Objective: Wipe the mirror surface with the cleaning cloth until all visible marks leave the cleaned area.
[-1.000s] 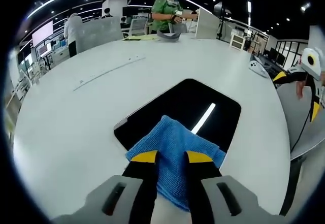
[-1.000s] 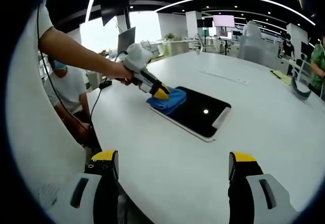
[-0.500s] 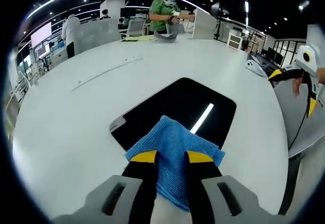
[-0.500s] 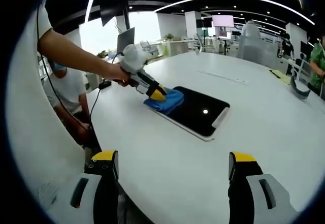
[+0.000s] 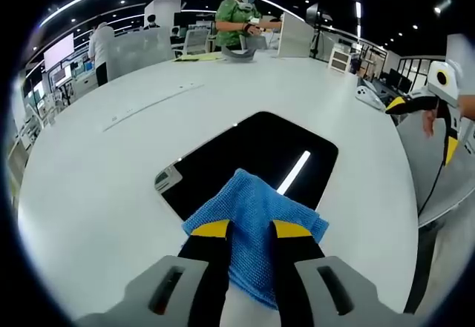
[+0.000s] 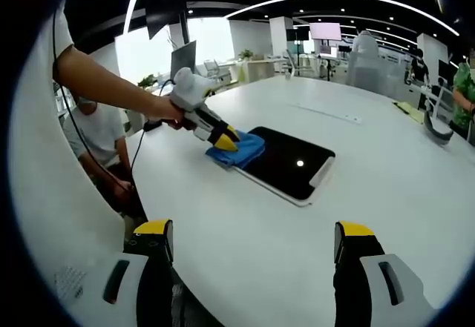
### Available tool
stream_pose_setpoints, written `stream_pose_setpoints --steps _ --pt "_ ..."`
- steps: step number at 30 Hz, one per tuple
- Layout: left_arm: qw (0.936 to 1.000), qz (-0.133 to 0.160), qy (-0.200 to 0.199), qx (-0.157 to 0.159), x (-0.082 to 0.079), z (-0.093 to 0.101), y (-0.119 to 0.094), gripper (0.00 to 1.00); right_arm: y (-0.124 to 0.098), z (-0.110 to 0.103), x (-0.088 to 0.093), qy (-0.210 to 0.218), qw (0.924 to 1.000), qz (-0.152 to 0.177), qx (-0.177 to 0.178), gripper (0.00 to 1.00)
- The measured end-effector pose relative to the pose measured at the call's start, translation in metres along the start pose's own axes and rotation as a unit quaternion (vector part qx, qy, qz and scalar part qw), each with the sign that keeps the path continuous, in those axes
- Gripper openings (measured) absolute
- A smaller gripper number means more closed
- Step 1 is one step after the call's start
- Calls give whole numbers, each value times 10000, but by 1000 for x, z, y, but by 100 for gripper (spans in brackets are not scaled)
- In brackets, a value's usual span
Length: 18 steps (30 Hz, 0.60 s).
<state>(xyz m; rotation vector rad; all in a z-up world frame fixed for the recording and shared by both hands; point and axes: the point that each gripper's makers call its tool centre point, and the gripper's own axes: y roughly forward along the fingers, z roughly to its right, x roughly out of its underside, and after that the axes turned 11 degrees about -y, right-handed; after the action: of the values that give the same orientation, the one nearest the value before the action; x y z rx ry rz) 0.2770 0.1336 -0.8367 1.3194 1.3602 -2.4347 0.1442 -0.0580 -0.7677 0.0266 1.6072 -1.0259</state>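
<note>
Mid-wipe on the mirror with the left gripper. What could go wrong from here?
The blue cloth sits at the mirror's near end, partly over the white table; another pull could take it off the glass. The mirror lies loose, and the right gripper hangs open, away from it, so it may slide.

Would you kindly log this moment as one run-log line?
left gripper: shut on blue cloth | cloth: over mirror near edge, on white table | right gripper: open, hovering clear
</note>
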Motion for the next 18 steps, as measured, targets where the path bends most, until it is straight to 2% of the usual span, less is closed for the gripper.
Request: stream_pose_setpoints --steps 18 --pt "9999 -67 -37 -70 0 6 6 19 -2 1 1 48 10000 28 35 89"
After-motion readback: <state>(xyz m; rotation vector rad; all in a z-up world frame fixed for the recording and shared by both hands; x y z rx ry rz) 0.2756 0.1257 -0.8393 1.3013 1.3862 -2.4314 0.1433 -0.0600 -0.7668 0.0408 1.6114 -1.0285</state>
